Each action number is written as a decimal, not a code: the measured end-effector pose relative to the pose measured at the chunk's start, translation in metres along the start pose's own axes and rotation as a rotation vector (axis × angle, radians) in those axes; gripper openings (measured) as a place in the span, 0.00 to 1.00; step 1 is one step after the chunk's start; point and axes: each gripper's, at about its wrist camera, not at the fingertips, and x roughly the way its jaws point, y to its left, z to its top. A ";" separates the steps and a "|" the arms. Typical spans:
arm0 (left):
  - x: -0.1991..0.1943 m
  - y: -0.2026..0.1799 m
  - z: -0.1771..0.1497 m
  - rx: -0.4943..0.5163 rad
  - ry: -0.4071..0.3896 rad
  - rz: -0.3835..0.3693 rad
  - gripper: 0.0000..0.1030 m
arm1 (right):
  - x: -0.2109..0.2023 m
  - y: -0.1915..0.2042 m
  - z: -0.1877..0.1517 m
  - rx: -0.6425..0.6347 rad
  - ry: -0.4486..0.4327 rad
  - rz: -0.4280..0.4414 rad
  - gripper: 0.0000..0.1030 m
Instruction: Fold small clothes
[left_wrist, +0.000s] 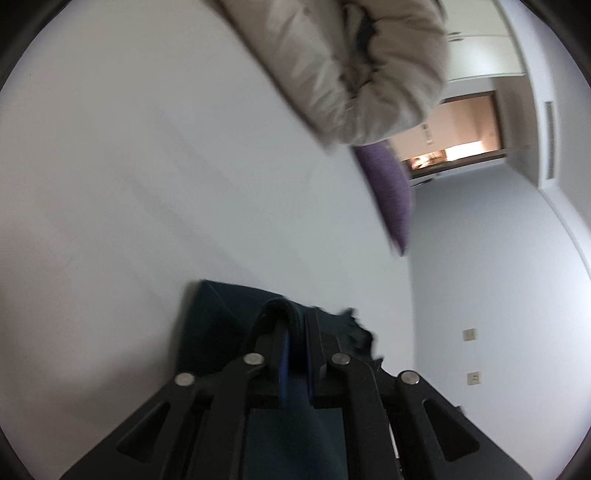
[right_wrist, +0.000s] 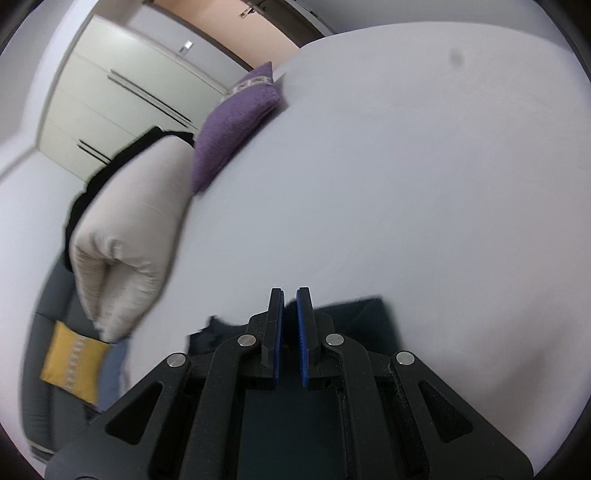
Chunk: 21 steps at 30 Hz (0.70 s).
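A dark teal garment (left_wrist: 218, 325) lies on the white bed sheet (left_wrist: 147, 184). My left gripper (left_wrist: 293, 314) is shut on a fold of this garment, which drapes over the fingers and runs down between them. In the right wrist view the same garment (right_wrist: 354, 317) lies just under and behind my right gripper (right_wrist: 291, 295). The right gripper's blue pads (right_wrist: 303, 332) stand a narrow gap apart with nothing between them. Both views are blurred by motion.
A beige folded duvet (left_wrist: 351, 74) and a purple cushion (left_wrist: 391, 192) lie at the bed's far side; both show in the right wrist view, the duvet (right_wrist: 129, 236) and cushion (right_wrist: 232, 125). A grey sofa with a yellow cushion (right_wrist: 72, 362), wardrobes (right_wrist: 110, 99) and a doorway (left_wrist: 461, 129) lie beyond.
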 end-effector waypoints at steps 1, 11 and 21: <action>0.006 0.004 0.003 -0.001 -0.004 0.044 0.24 | 0.008 -0.001 0.002 -0.018 0.005 -0.027 0.09; -0.032 -0.018 -0.027 0.187 -0.040 0.109 0.58 | 0.014 0.000 -0.008 -0.125 0.028 -0.108 0.15; -0.032 -0.030 -0.052 0.357 -0.031 0.220 0.58 | 0.041 0.051 -0.014 -0.417 0.029 -0.205 0.60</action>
